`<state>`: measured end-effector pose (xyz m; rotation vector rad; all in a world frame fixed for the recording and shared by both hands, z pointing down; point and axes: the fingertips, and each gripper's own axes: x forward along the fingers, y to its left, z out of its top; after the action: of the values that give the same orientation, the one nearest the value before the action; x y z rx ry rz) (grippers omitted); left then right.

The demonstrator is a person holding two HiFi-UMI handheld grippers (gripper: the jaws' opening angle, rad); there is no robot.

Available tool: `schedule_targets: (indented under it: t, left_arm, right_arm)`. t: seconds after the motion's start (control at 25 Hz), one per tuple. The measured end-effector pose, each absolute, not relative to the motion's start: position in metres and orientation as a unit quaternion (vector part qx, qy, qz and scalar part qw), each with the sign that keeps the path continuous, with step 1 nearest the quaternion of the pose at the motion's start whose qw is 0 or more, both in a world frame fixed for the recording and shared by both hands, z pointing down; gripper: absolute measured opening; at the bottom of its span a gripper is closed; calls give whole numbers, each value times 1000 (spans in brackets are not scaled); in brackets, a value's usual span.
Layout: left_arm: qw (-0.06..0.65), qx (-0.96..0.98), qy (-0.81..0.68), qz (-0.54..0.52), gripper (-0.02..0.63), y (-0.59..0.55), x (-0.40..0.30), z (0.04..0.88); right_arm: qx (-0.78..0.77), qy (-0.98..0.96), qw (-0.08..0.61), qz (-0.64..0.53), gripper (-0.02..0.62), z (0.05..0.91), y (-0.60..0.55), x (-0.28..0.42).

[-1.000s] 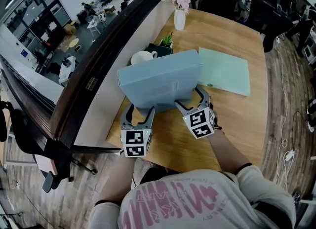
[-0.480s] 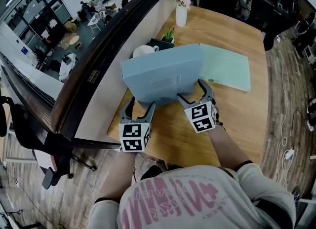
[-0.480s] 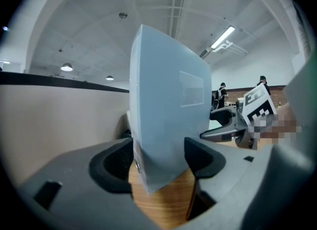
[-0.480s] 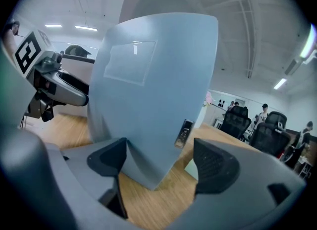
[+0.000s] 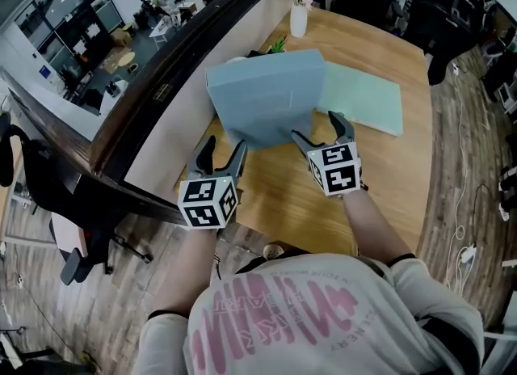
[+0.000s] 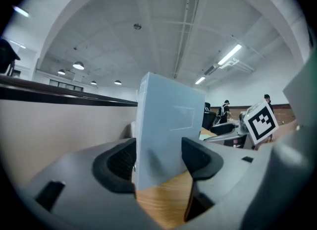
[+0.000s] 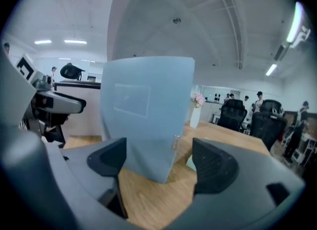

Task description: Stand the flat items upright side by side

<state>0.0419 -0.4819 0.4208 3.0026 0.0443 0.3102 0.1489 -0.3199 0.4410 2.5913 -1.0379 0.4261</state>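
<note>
Head view looks steeply down on the folder (image 5: 266, 94) from high above its near side, standing well back. Left and right gripper views sit low and very close at its near bottom corners, looking across the table (image 5: 388, 179). All three share the folder and the wood beneath it.

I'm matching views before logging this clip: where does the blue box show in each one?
Head view: box at upper centre.
Left gripper view: box at centre, between the jaws.
Right gripper view: box just left of centre, between the jaws.
Shared landmark: the wooden table, seen under the box in the left gripper view and the right gripper view.
</note>
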Motion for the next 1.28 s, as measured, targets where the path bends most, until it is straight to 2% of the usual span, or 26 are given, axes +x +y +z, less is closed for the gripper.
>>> schedule_targets:
  t: [0.12,0.36,0.56,0.84,1.0,1.28]
  left_arm:
    - [95,990,19,102,253,-466,7,420]
    - [140,978,30,151,255,-413,-91,459]
    - [152,966,54,201,258,-365,-168,487]
    - [211,955,55,198,258,-316,-210,500]
    - [187,959,94,192,272,-290,-212,490]
    - [192,960,88,186,267,-266,-198,470]
  right_arm:
    - [899,-380,109,189,420,446,-308,115]
    - [859,-397,55,319,410,504,-279,14]
    - [828,-414,64,373,402,534,-256,-70]
    - [798,-438,61,408,382,544,-230,-155]
    - [803,-422,38,418,382,540,-208,-169]
    - [848,-373,8,377,382,504,-156,-136]
